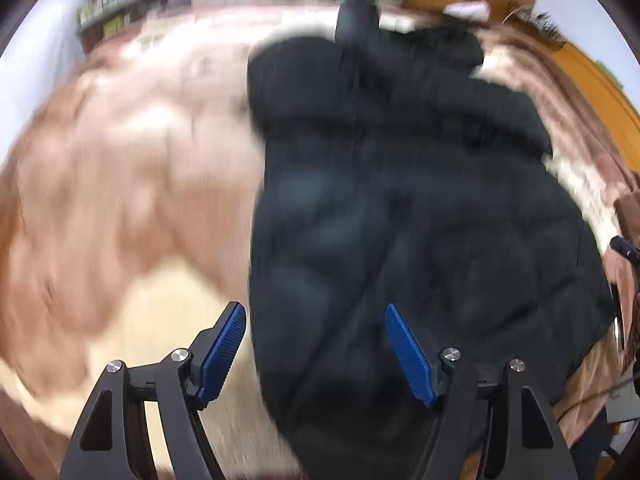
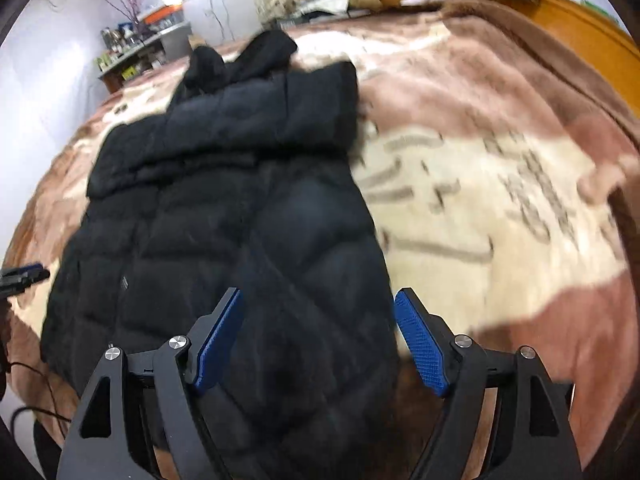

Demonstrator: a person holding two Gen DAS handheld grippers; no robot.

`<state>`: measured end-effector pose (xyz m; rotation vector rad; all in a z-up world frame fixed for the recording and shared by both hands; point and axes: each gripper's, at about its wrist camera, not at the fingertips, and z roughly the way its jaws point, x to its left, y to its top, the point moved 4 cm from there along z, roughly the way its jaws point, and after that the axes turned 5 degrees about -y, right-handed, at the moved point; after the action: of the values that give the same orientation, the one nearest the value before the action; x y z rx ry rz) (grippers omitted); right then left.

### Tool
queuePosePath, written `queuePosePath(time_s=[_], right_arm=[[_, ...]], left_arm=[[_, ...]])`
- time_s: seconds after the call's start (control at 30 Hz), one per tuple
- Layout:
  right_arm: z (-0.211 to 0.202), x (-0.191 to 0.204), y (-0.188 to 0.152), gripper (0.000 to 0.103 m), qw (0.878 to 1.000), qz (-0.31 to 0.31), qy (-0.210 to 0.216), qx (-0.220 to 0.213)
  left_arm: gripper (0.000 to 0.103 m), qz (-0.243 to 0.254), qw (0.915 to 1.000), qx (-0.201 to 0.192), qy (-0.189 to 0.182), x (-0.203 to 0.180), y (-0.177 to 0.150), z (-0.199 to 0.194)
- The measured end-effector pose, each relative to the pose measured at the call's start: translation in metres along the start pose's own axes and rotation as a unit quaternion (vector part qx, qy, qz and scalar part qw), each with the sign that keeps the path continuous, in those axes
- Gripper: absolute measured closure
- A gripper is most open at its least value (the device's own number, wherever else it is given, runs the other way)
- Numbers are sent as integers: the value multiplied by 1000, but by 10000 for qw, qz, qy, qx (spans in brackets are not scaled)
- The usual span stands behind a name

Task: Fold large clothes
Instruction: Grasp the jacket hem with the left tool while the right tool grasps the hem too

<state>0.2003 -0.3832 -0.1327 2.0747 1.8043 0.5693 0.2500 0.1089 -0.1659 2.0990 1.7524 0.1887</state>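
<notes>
two open grippers hover over one big black puffer jacket (image 2: 224, 220), which lies spread on the brown-and-cream blanket (image 2: 460, 184) covering the bed. in the right wrist view the jacket fills the frame from 6 o'clock up to 11 o'clock, with its upper part already doubled across near 12 o'clock; in the left wrist view it runs from 6 o'clock up to 1 o'clock.

we judge the main risk to be the bulk: the padding is thick and slippery, so a shallow pinch could catch only the outer shell, and the layers beneath could slide out and undo the fold. we could also snag the plush blanket with the hem if we dive too deep. the left view is smeared with motion, so aiming at the edge there is uncertain.

our left gripper (image 1: 316, 344) stands wide open and holds nothing; one pad (image 1: 224, 350) sits at 7 o'clock over the blanket, the other over the jacket's edge. our right gripper (image 2: 318, 340) is equally spread and empty, straddling the jacket's near right border at 6 o'clock. we cannot tell whether either touches the fabric.
</notes>
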Motion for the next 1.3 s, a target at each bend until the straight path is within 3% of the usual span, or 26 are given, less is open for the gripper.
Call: queuePosePath(time_s=[0.07, 0.17, 0.3, 0.47, 0.53, 0.63, 0.73, 0.83, 1.0, 1.3], right_arm=[[6, -6, -21, 26, 9997, 77, -7, 247], [20, -18, -43, 26, 9979, 255, -64, 597], [32, -23, -56, 26, 9942, 596, 267, 854], [39, -11, -60, 26, 9914, 612, 425, 1072], [37, -4, -60, 50, 9919, 564, 355, 1086], [28, -2, -60, 73, 9943, 478, 220, 926], [14, 2, -61, 85, 9960, 332, 261, 785], [-1, 8, -61, 88, 9978, 111, 149, 629], [-28, 7, -66, 89, 9979, 65, 229, 609], [-82, 2, -122, 89, 9965, -101, 273, 781]], left_arm=[[31, 33, 9999, 131, 50, 2, -21, 9], [30, -138, 9989, 381, -237, 2, -37, 20], [30, -632, 9955, 516, -489, 10, -34, 28], [34, -489, 9969, 508, -345, 1, -26, 34], [55, -421, 9976, 439, -324, -6, -21, 32], [79, -134, 9993, 300, -172, -23, -12, 25], [87, 147, 9997, 198, 65, -37, -7, 17], [89, 437, 9988, 49, 224, -49, -6, 4], [89, 594, 9982, 62, 113, -55, -16, -19], [88, 755, 9968, 269, -52, -58, -66, -52]])
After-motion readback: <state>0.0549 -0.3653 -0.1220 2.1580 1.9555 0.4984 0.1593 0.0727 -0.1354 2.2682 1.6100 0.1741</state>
